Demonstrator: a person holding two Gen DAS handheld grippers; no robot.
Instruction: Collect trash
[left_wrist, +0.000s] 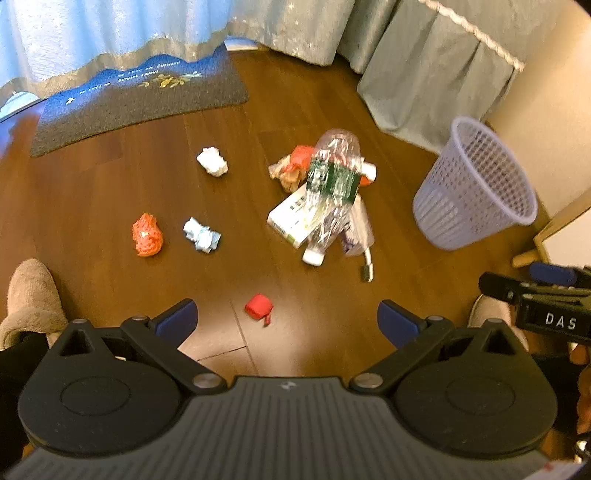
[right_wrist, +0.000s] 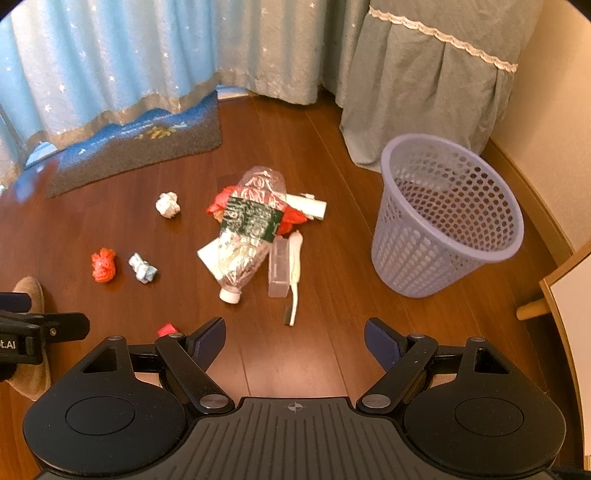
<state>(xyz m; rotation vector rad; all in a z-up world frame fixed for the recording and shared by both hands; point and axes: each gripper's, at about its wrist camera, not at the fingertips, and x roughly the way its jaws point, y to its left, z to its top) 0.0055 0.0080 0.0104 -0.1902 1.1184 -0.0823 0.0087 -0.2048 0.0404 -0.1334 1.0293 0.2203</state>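
Trash lies scattered on the wooden floor. A crushed clear bottle (left_wrist: 332, 188) (right_wrist: 248, 229) with a green label rests on a white box (left_wrist: 291, 218) and red wrappers (right_wrist: 218, 208). A white paper ball (left_wrist: 212, 161) (right_wrist: 168, 205), an orange net wad (left_wrist: 147, 234) (right_wrist: 103, 265), a pale blue crumpled paper (left_wrist: 201, 235) (right_wrist: 143, 268), a small red scrap (left_wrist: 259, 306) (right_wrist: 166, 328) and a toothbrush (right_wrist: 294, 273) lie around it. A lilac mesh basket (left_wrist: 476, 184) (right_wrist: 447, 218) stands upright at the right. My left gripper (left_wrist: 287, 320) and right gripper (right_wrist: 294, 338) hover open above the floor, holding nothing.
A grey and blue doormat (left_wrist: 136, 96) (right_wrist: 140, 155) lies by the curtains (right_wrist: 110, 62) at the back. A cloth-draped piece of furniture (right_wrist: 424, 74) stands behind the basket. A wooden furniture leg (right_wrist: 532, 308) sits at the right. A person's slippered feet (left_wrist: 31, 295) (right_wrist: 31, 295) stand at the left.
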